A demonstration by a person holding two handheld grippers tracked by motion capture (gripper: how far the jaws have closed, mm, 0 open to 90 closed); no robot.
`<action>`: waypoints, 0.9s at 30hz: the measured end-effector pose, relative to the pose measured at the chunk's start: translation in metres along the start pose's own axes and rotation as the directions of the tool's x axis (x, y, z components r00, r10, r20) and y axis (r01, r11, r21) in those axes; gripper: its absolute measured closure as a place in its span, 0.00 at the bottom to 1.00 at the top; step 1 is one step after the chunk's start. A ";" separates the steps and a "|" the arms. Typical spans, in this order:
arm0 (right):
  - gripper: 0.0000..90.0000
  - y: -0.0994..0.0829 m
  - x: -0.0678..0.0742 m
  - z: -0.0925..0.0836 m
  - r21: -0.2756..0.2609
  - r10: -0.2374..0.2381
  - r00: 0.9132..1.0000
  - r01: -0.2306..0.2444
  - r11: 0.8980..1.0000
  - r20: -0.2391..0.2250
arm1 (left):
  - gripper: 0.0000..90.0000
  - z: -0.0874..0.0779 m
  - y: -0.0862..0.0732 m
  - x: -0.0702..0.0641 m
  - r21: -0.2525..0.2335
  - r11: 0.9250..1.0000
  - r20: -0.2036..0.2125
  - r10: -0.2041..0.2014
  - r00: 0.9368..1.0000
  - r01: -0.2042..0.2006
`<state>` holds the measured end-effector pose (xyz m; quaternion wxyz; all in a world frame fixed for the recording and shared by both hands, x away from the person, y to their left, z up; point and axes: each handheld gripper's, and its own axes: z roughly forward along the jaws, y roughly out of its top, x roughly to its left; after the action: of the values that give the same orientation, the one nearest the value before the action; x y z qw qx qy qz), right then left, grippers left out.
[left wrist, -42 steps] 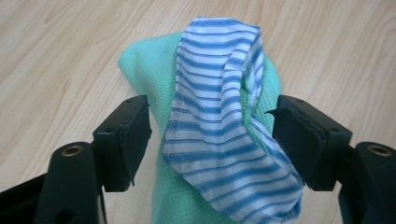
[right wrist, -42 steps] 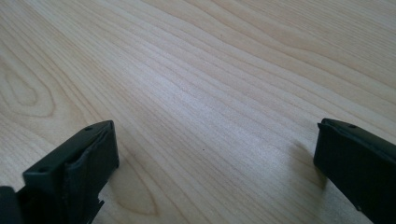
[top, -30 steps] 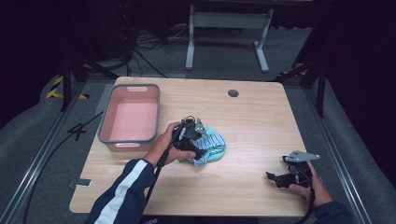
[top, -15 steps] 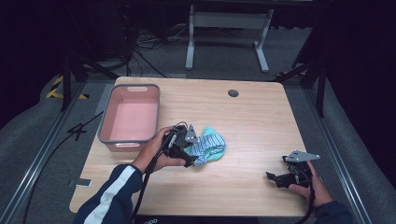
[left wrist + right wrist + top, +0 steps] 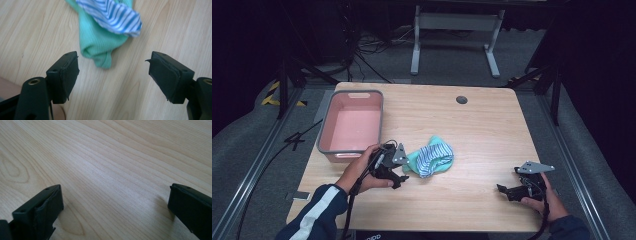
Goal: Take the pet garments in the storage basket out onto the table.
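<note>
Left gripper (image 5: 112, 75) jaws spread, nothing between them; green-and-striped cloth (image 5: 107, 30) lies bunched just ahead, clear of the pads. Pink bin (image 5: 353, 122) sits off to its side. Looks like the pre-grasp step: next, advance onto the cloth's near end and pinch. Right gripper (image 5: 115, 212) spread, idle over bare table (image 5: 112, 165).

I see bare desk (image 5: 492, 130) between the bundled cloth (image 5: 432, 156) and my right gripper (image 5: 512, 191), wide enough for either hand to cross. My left gripper (image 5: 398, 176) sits just left of the cloth, its fingers (image 5: 65, 75) spread with bare wood between them and the cloth's green tip just ahead. The pink tub (image 5: 353, 125) walls off the left side behind that hand. The far desk holds a small dark grommet (image 5: 461, 99).
</note>
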<state>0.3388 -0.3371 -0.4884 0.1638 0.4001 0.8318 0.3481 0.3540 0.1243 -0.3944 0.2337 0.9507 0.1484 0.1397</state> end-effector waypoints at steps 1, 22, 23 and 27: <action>0.00 0.000 0.000 0.000 0.000 0.001 1.000 -0.001 1.000 0.000 | 0.27 -0.001 -0.004 -0.001 0.003 1.000 0.005 -0.004 1.000 0.004; 0.00 0.000 0.000 0.000 -0.001 0.001 1.000 -0.001 1.000 0.002 | 0.26 -0.013 -0.077 -0.001 0.020 0.999 -0.043 -0.028 0.999 0.028; 0.00 0.000 0.000 0.000 -0.001 0.001 1.000 -0.001 1.000 0.002 | 0.26 -0.015 -0.080 -0.001 0.024 0.999 -0.051 -0.022 0.998 0.024; 0.00 0.000 0.000 0.000 -0.001 0.002 1.000 -0.002 1.000 0.002 | 0.26 -0.018 -0.095 0.000 0.021 0.999 -0.057 -0.037 0.998 0.039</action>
<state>0.3386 -0.3370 -0.4885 0.1647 0.4011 0.8311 0.3482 0.3274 0.2122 -0.4249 0.2215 0.9459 0.1745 0.1605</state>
